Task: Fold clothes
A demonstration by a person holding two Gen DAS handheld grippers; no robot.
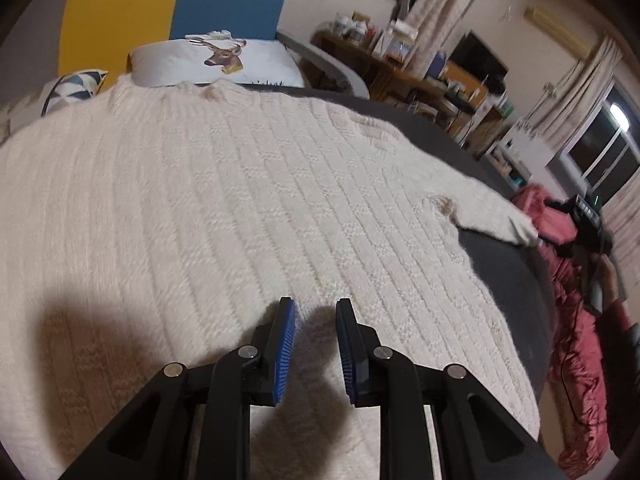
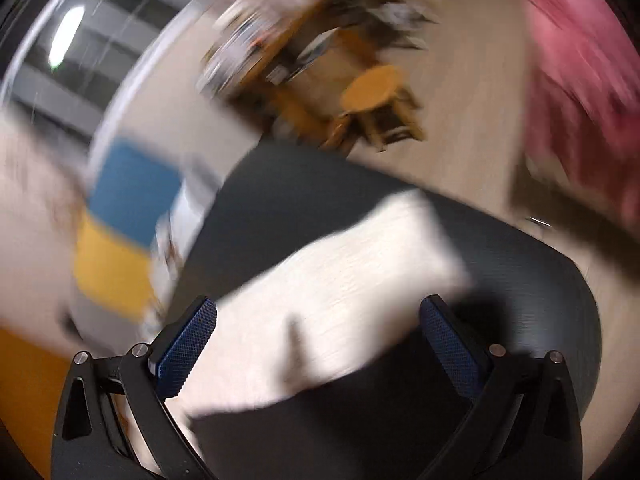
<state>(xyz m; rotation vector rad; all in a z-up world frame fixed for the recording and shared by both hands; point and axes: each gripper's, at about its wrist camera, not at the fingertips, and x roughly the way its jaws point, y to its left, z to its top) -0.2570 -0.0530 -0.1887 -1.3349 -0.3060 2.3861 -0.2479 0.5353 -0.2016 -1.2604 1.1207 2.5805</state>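
A cream knit sweater point(image 1: 240, 184) lies spread flat on a dark grey bed point(image 1: 500, 280). One sleeve point(image 1: 492, 212) stretches to the right, towards the bed's edge. My left gripper point(image 1: 316, 304) hovers low over the sweater's near part. Its blue pads point(image 1: 286, 344) stand a narrow gap apart with nothing pinched between them. The right wrist view is blurred by motion. There my right gripper point(image 2: 320, 308) stands wide open above the sleeve point(image 2: 360, 252), which lies on the dark bed point(image 2: 300, 184). In the left wrist view the right gripper's black body point(image 1: 588, 216) shows just beyond the cuff.
A deer-print pillow point(image 1: 216, 60) and a patterned cushion point(image 1: 76, 88) lie at the head of the bed. A cluttered wooden desk point(image 1: 380, 60) and a round stool point(image 2: 374, 88) stand beyond it. A person in pink-red clothing point(image 1: 572, 340) is at the bed's right edge.
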